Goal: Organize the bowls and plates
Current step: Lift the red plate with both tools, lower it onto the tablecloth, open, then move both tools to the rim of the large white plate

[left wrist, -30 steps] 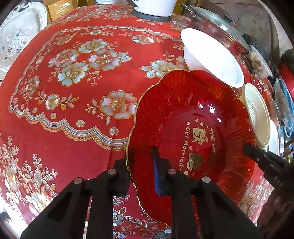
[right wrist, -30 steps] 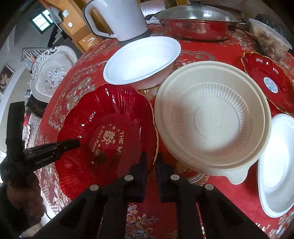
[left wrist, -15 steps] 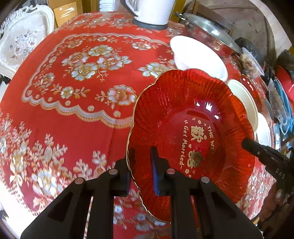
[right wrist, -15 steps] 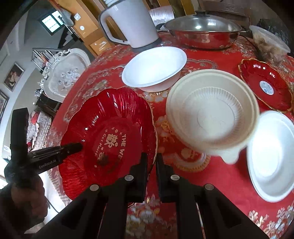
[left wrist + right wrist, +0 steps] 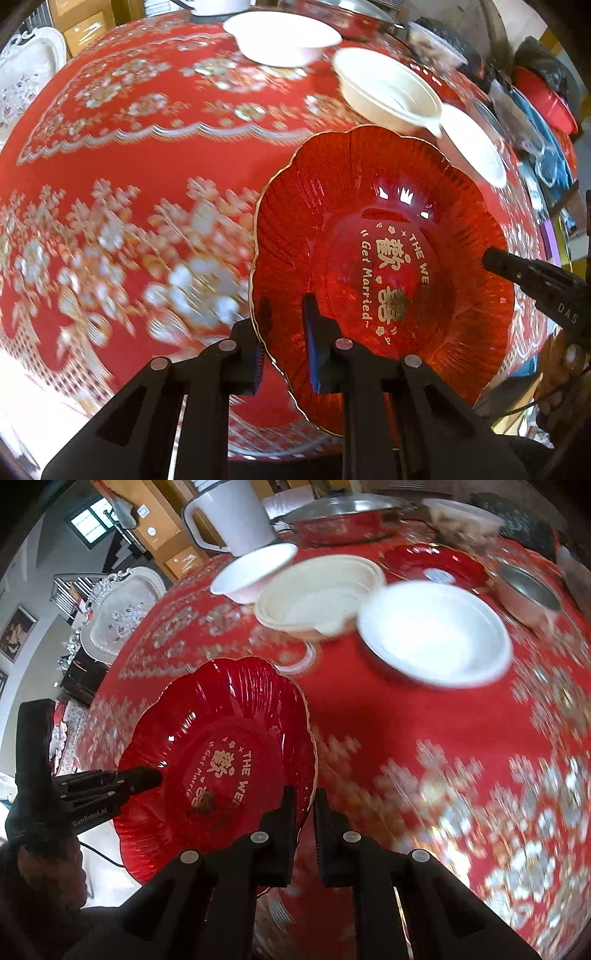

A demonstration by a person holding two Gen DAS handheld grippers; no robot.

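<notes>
Left wrist view: left gripper [image 5: 284, 325] clamps red plate [image 5: 380, 273] rim.
Right wrist view: right gripper [image 5: 304, 805] pinches the opposite rim.

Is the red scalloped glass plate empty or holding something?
Empty: the red scalloped glass plate shows only its gold lettering; both hand-held grippers pinch its rim.

Home dining room, red floral tablecloth [image 5: 155, 158], lidded pot [image 5: 343, 513], ornate chair [image 5: 118, 609]

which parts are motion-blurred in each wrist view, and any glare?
Left wrist: tablecloth smeared, red plate and left gripper sharp, glare spots on plate. Right wrist: cloth and white bowl blurred, plate and right gripper crisp.
</notes>
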